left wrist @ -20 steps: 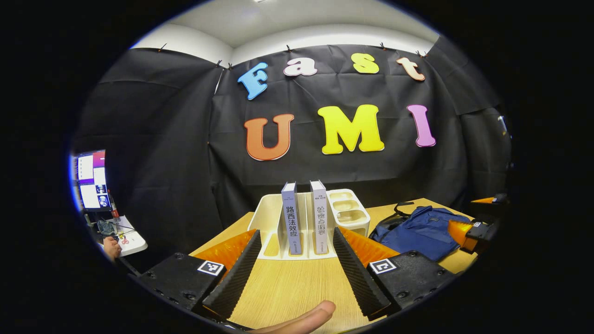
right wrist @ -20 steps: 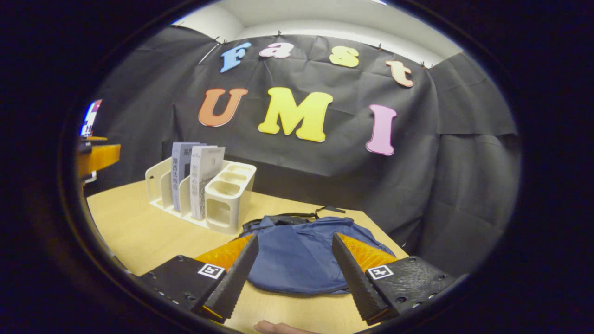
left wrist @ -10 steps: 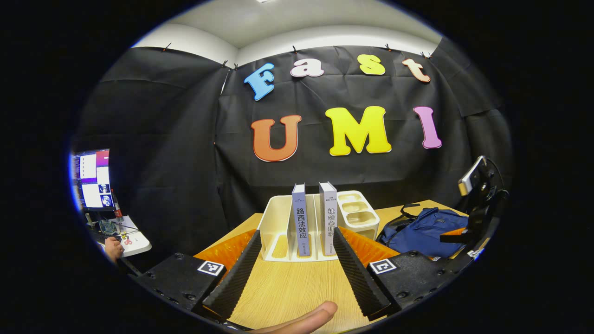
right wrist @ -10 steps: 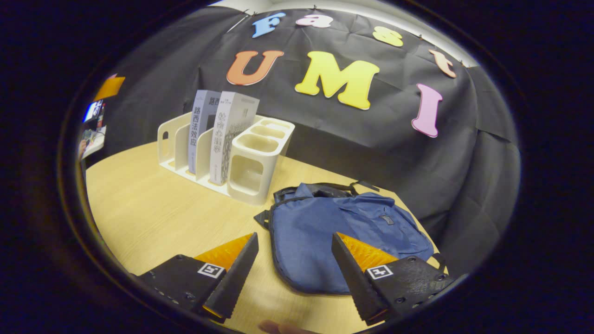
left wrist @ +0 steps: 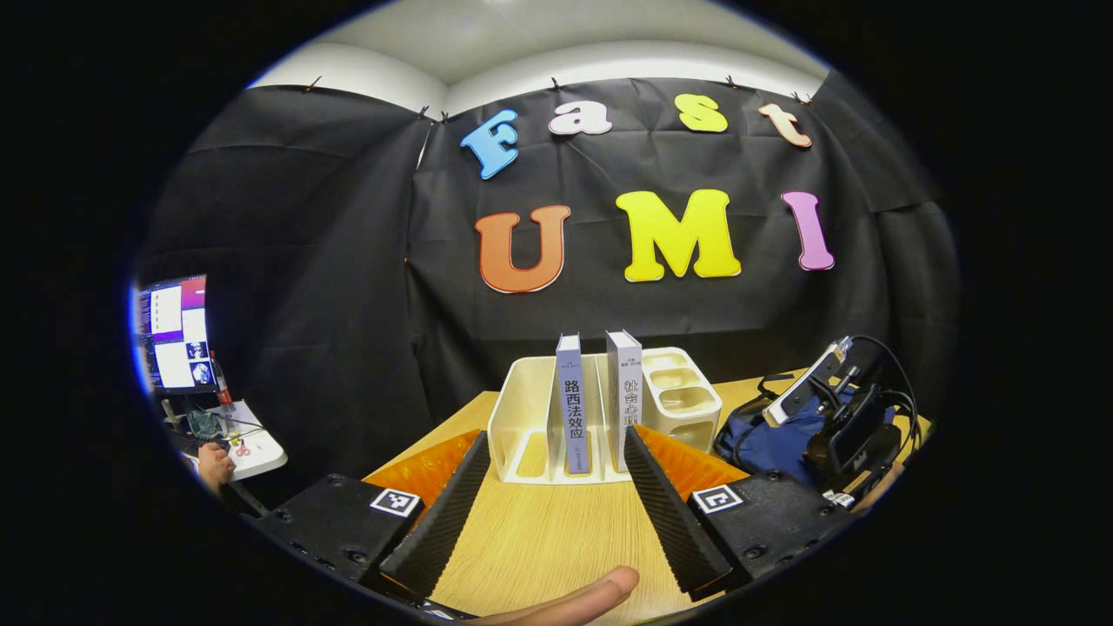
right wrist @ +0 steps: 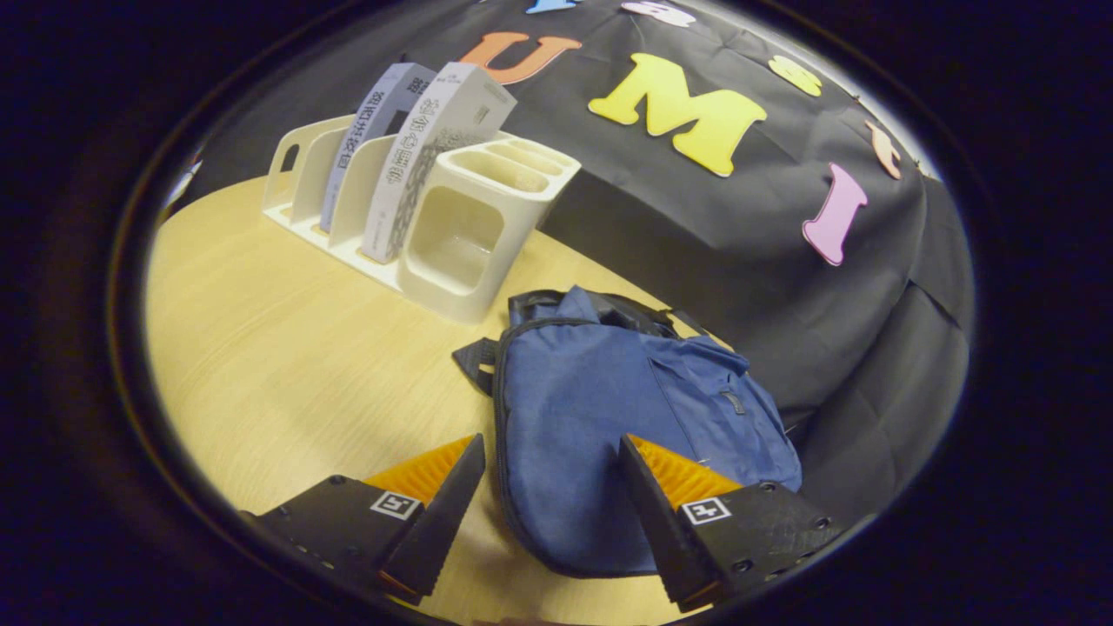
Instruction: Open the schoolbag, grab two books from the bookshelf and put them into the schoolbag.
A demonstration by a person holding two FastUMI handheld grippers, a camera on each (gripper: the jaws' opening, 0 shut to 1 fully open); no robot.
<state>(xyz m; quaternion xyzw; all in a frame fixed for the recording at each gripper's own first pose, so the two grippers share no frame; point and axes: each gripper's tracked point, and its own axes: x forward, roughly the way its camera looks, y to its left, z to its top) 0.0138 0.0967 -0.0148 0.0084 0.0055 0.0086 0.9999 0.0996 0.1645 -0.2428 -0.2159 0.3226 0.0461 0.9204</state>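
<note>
A blue schoolbag [right wrist: 609,409] lies flat on the wooden table [right wrist: 287,348], its zip edge facing the rack. My right gripper [right wrist: 549,452] hovers open just above the bag's near end, tilted down at it. Two books [right wrist: 426,165] stand upright in a white bookshelf rack [right wrist: 452,243] at the back. In the left gripper view the two books [left wrist: 572,409] stand in the rack [left wrist: 522,417] straight ahead, and my left gripper [left wrist: 555,443] is open, short of them. The right gripper [left wrist: 848,417] shows over the bag [left wrist: 765,439] at the right.
Black cloth walls close off the back and sides of the table. A monitor [left wrist: 174,335] and a small white desk [left wrist: 248,448] with a person's hand sit off to the far left. A thumb [left wrist: 574,600] shows at the bottom of the left gripper view.
My right gripper has moved forward and tipped down over the schoolbag, which now looms larger. The left gripper has drifted slightly; the rack sits a little further right.
</note>
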